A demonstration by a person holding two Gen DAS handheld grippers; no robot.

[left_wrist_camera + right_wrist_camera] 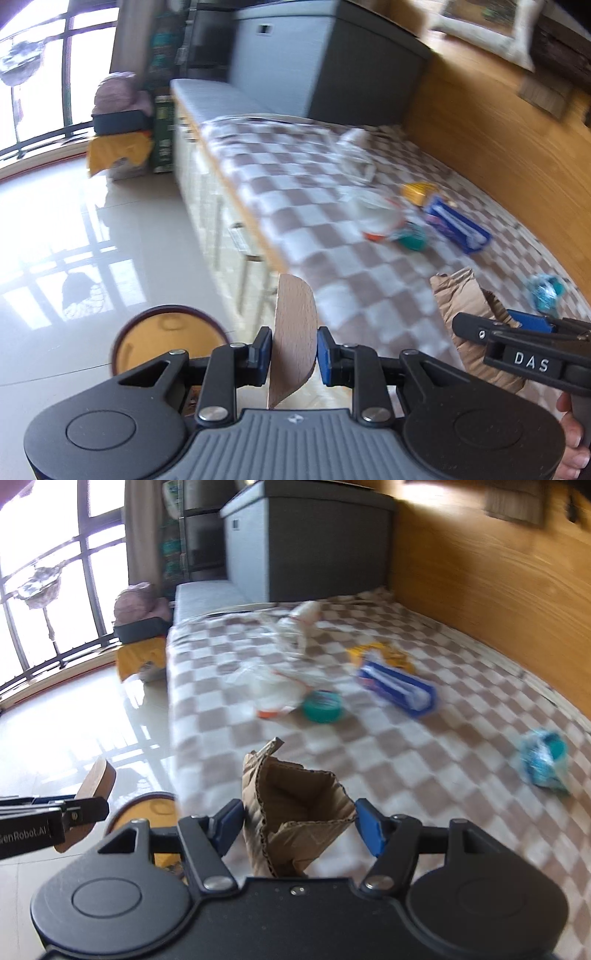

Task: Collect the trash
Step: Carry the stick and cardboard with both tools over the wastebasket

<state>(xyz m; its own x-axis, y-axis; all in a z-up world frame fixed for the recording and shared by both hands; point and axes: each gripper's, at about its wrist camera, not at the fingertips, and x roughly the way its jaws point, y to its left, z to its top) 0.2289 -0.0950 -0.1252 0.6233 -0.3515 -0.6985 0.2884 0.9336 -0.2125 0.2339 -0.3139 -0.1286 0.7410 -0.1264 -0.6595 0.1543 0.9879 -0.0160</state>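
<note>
The checkered blanket (pixel 424 746) fills the right half of both views, soft and fuzzy, lying over a long bench with a glossy tiled floor (pixel 74 229) to the left. That softness is the main hazard: light trash sitting on it could slide or snag in the pile when a pad pushes at it.

Low in the left wrist view sits a round bin (pixel 166 332) with a dark rim and a yellow liner, on the floor (its mouth looks narrow for bulky pieces, so a drop could miss).

The right gripper (pixel 299 823) is clamped on a crumpled cardboard piece (pixel 295 805), corrugated, brown, torn at the top edge. It is held only at its sides and may crush or twist out.

The left gripper (pixel 293 350) is closed tight on a flat wooden handle (pixel 293 332), smooth and pale with a rounded top; where it leads below I cannot tell.

Still on the blanket, mid-frame: a blue box (pixel 397 688), rigid and oblong; thin white plastic film (pixel 273 686); a teal round lid (pixel 323 707); at lower right, a crinkled blue wrapper (pixel 545 760). Both views are smeared, so aiming at these now risks a miss.
</note>
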